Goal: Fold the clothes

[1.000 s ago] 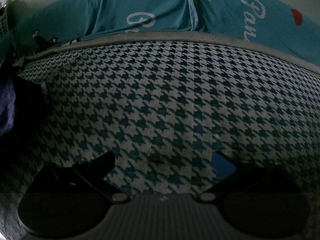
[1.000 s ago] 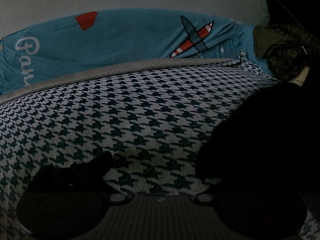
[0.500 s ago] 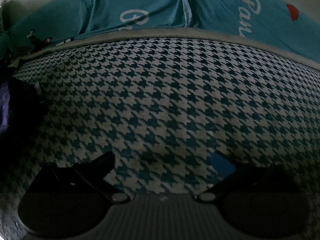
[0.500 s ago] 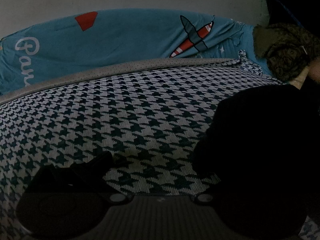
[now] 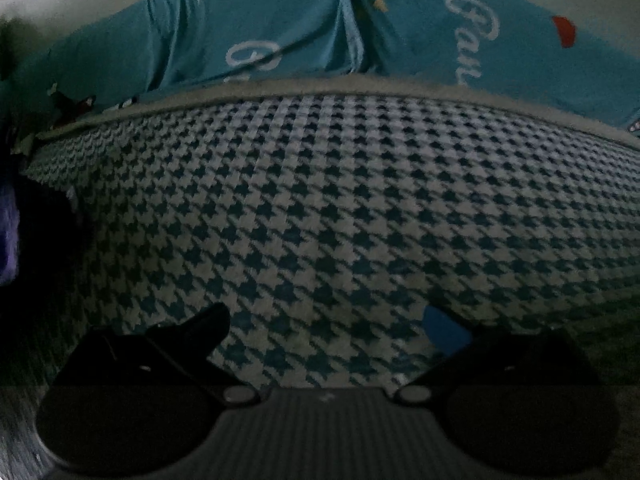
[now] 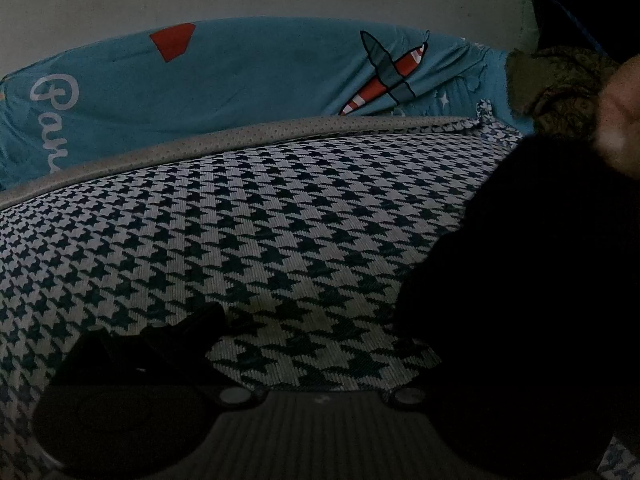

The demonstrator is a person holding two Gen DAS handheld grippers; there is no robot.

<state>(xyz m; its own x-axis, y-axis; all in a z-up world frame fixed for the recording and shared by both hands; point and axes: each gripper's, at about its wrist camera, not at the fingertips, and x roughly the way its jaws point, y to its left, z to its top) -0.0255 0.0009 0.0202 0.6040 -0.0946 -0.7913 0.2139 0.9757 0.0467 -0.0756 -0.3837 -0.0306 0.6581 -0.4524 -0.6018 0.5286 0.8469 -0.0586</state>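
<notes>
Dim light in here, and both grippers sit low over the houndstooth cover (image 5: 340, 208) that stretches across the bed. The left gripper (image 5: 326, 326) has its two fingers spread wide apart, nothing between them but the teal-and-white check; its right finger (image 5: 446, 334) shows a blue pad, its left finger (image 5: 200, 330) is a dark wedge. Beyond the cover's grey piped edge (image 5: 320, 88) lies the turquoise sheet (image 5: 260, 40), printed with white script and a small red shape, with a seam or fold running down its middle.

Over on the right gripper (image 6: 316, 328), the left finger (image 6: 200, 326) stands clear against the check, but the right one is swallowed by a black garment (image 6: 540, 280) heaped on the cover's right side. The cloth covers that side of the tool entirely, so I cannot tell whether the jaws have hold of it or merely sit beneath or beside it. The gap that does show looks wide. The black garment is bunched, not flat, and it reaches from the near edge up toward the cover's far corner. Behind it sits an olive patterned bundle (image 6: 560, 88), and a blurred patch of skin (image 6: 620, 120) crowds the right edge. The same turquoise sheet (image 6: 260, 80) shows a red-and-white plane print here.
</notes>
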